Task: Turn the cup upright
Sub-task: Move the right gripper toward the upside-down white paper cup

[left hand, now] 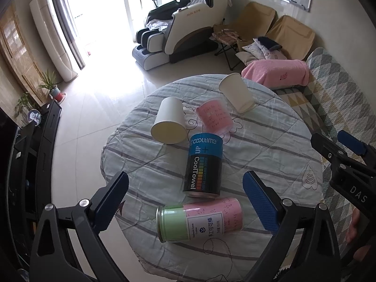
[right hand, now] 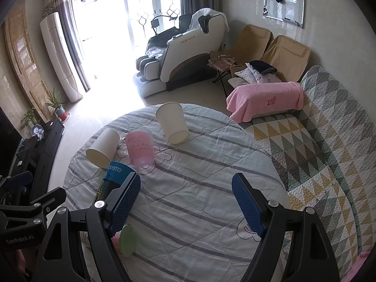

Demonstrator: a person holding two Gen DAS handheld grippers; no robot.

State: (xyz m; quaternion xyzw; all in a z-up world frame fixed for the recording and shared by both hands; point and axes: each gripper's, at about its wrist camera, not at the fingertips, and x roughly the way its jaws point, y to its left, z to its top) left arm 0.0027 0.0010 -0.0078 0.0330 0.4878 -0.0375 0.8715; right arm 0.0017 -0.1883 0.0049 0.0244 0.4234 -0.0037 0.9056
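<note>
A round bench draped in a pale, grey-striped quilted cloth carries five containers. Near the middle a black-and-blue "CoolTowel" canister lies on its side, and just beside it at 6 o'clock a clear jar with a green lid and pink label also lies on its side, lid toward 9 o'clock. Toward 11 o'clock from the canister a white paper cup is tipped over, its open mouth facing the near edge; a translucent pink plastic cup lies tipped at 12 o'clock, and a second white paper cup lies tipped at 1 o'clock near the far rim. The left gripper hangs over the near part of the bench, its blue-padded fingers spread wide either side of the canister and jar, touching neither. The right gripper is likewise released, fingers apart above bare cloth, holding nothing. A cream massage chair stands at 12 o'clock by the bright window.
</note>
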